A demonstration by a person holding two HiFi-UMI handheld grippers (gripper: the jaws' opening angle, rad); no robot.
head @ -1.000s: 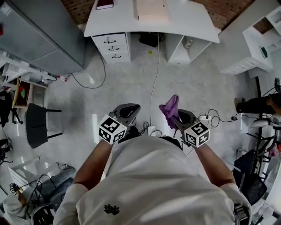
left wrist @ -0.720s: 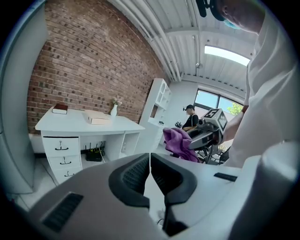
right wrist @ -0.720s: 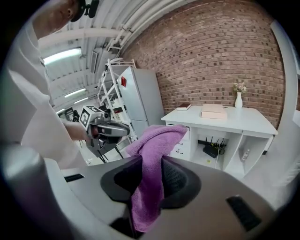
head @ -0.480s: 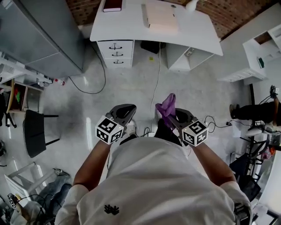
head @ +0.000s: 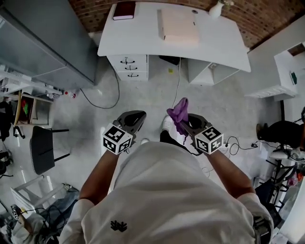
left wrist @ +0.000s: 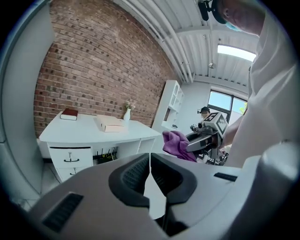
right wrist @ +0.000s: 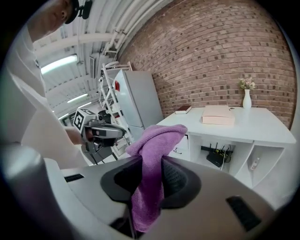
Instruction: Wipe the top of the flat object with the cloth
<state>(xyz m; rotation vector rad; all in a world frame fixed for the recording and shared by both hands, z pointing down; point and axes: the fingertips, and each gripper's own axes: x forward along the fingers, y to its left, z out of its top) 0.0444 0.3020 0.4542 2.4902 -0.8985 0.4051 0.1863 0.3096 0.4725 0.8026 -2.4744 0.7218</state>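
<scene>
The purple cloth (right wrist: 157,136) is clamped between the two fingers of the right gripper (right wrist: 151,163). The fingers are closed tight on its middle, so that one bunched end is seen standing up past the fingertips and flopping forward, while the other end hangs down behind the pads toward the gripper's body. The fingers of the left gripper (left wrist: 150,158) are pressed together at their tips with nothing held between them; only a narrow slit is seen further back between the pads.

Both grippers are held in front of the person's white shirt (head: 162,200), side by side but apart, with the fingertips pointed ahead. The empty fingers are placed to the left of the fingers that carry the cloth.

Well ahead of both sets of fingertips a white desk (head: 143,38) is set against a brick wall (left wrist: 93,61). The pale flat box (head: 178,25) is laid near the middle of the desk top, far beyond the fingertips and not touched by the cloth. A dark red book (head: 125,9) is laid on the desk to the left of the box, and a small white vase (right wrist: 247,100) is stood to the right of it. Drawers (head: 127,66) are fitted under the desk's left part.

A grey fridge (right wrist: 136,101) is stood off to the left of the fingers, and a black chair (head: 43,147) is placed further left on the floor. A white cable (head: 177,90) is run along the floor from the desk toward the fingertips.
</scene>
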